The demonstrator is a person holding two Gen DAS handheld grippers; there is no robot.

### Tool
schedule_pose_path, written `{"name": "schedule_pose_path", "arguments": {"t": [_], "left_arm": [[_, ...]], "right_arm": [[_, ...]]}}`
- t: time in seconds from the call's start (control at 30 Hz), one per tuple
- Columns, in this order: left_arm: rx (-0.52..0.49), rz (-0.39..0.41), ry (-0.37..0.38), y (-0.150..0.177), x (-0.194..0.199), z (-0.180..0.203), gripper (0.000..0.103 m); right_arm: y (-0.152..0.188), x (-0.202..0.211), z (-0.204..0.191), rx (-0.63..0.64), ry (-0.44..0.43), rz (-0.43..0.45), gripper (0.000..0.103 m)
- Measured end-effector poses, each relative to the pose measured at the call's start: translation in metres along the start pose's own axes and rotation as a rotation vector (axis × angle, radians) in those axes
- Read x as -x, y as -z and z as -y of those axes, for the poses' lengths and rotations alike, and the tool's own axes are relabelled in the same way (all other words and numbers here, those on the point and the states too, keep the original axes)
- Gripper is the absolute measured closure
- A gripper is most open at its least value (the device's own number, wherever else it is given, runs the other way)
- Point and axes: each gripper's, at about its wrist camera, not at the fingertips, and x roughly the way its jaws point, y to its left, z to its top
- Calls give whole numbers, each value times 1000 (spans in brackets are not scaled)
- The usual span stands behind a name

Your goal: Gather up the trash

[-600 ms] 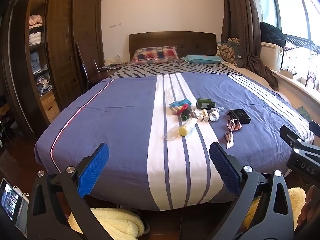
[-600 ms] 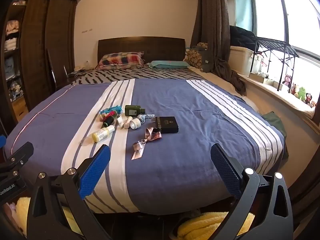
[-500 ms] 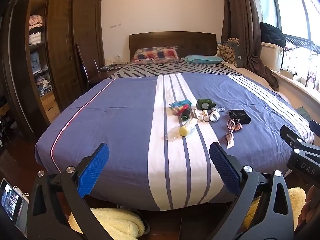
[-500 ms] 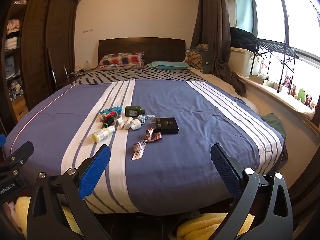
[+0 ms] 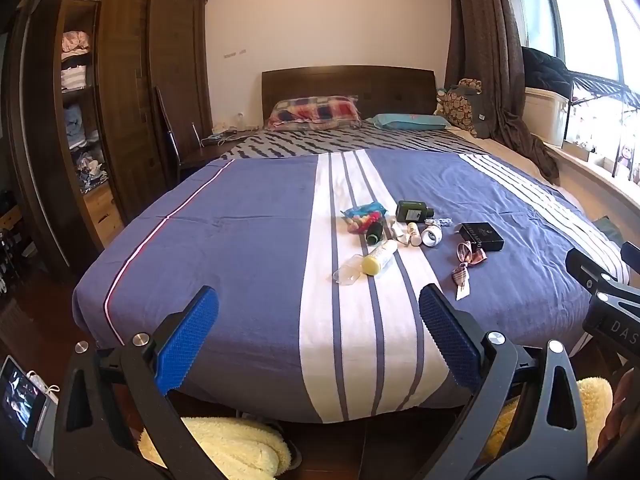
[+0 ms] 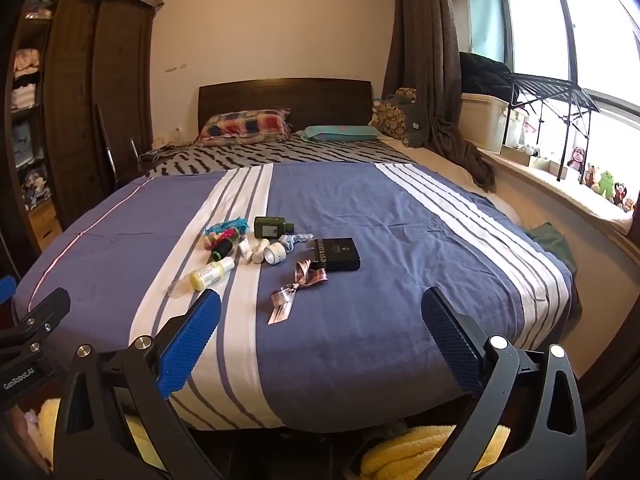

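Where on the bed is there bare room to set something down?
Bare: bedspread between the ribbon and the foot edge, and right of the black box. Crowded: from the yellow bottle to the green bottle.

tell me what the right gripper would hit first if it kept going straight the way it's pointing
Probably the bedspread near the foot of the bed, not any of the trash. The right gripper is open and empty, tilted down toward bare blanket; the ribbon lies a little left of that line, though depth is hard to judge.
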Motion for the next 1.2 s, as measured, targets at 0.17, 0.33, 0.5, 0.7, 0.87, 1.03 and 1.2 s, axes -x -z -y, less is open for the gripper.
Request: {"name": "schedule_pose_path", "arguments": {"t": [0.17,0.33,0.5,0.7,0.87,1.03,1.2], "left_arm": [[4,5,-5,0,1,0,8],[6,7,-9,-1,2,-1,8],[6,8,-7,-1,2,-1,8],[9,11,-14,-2,2,-1,8],[11,17,-17,-3,4,-2,8],[11,16,-17,-3,5,-2,8],[11,17,-20,-4,5,-2,8]], "right_arm": [[-1,-1,6,-2,-2,1,3],[-1,-4,11,2,-7,-1,3],[-1,0,8,7,-9,1,3],[0,0,8,6,-10,3,3],[-1,-1,8,4,-12,5,3],[0,0,8,4,-15,6,3],[1,0,7,8,-18,5,3]]}}
